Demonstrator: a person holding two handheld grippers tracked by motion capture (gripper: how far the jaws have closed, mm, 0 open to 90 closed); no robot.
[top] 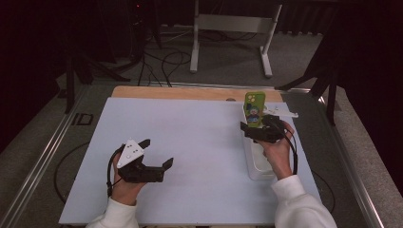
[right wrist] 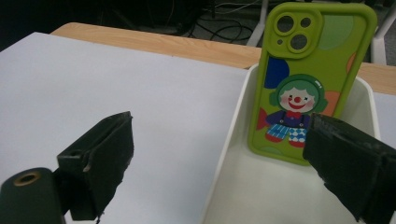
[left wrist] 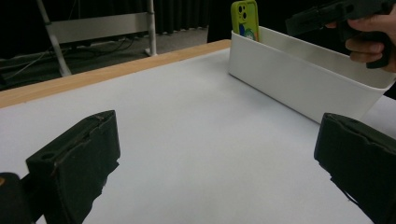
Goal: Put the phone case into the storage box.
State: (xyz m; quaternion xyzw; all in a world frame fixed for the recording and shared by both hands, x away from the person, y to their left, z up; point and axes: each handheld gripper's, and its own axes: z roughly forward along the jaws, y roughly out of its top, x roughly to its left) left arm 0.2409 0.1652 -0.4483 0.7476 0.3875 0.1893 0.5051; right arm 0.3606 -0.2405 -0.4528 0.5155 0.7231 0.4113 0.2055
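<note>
The left hand (top: pixel 124 183) grips the left gripper (top: pixel 157 153) low over the near left of the table, its jaws spread wide with nothing between them — the grey three-cornered plate faces up. The right hand (top: pixel 278 153) holds the right gripper (top: pixel 251 129) farther forward on the right side, jaws also parted and empty. Both forearms, in white sleeves (top: pixel 298 202), enter from the bottom edge.

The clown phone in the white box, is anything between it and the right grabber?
Nothing visible is. The right gripper hovers open over the white box, and the phone stands against the far end, straight ahead of its jaws.
</note>
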